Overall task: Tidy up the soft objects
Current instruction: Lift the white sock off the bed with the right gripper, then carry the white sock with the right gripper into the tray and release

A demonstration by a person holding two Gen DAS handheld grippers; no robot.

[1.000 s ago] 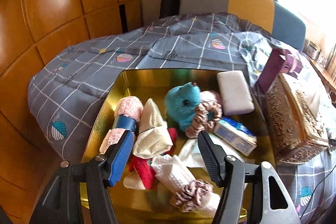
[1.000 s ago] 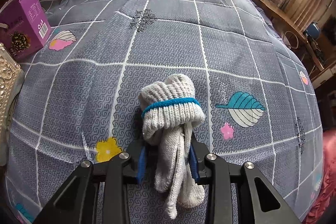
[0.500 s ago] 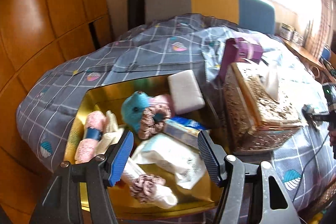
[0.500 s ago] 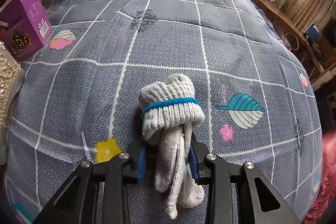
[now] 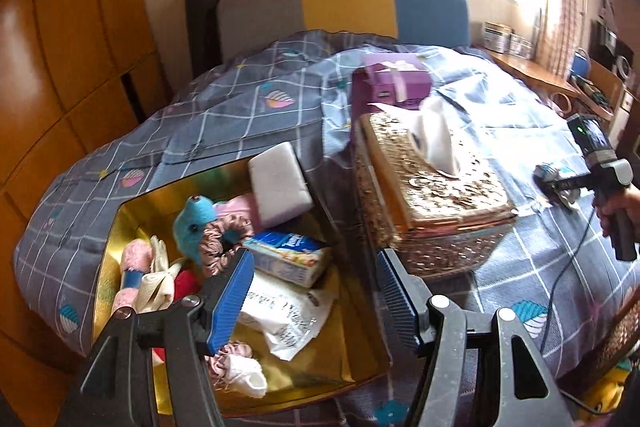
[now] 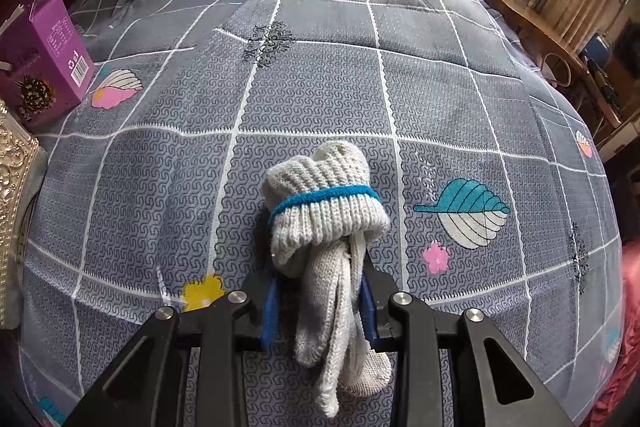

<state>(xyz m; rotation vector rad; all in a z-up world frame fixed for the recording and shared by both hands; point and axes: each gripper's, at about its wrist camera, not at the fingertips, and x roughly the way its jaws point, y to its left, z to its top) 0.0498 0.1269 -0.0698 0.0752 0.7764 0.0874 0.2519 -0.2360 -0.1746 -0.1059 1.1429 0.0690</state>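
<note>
Glove (image 6: 328, 227), grey-white ribbed knit with a blue band at the cuff, rolled into a bundle; long axis runs away from the right gripper (image 6: 320, 303), cuff end far, limp knit fingers hanging near. Right gripper clamped on the glove's lower half, blue pads pressed into the knit both sides. Glove sits over the bedspread (image 6: 320, 87), grey quilted fabric with white grid lines, leaf and flower prints. Purple box (image 6: 44, 55) at left edge, glossy card.

Left gripper (image 5: 316, 295) jaws apart, nothing between the ribbed blue pads; it hangs over the tray (image 5: 116, 227), gold, shiny, straight-walled. Tray holds soft stuff: teal plush (image 5: 192, 223), fuzzy; satin scrunchie (image 5: 216, 239), pink; white sponge (image 5: 280, 187), flat block; tissue pack (image 5: 288, 259); pink towel roll (image 5: 134, 263). Tissue box (image 5: 432, 195), ornate embossed gold, just right of the tray. A hand (image 5: 624, 207) grips the other handle at far right.
</note>
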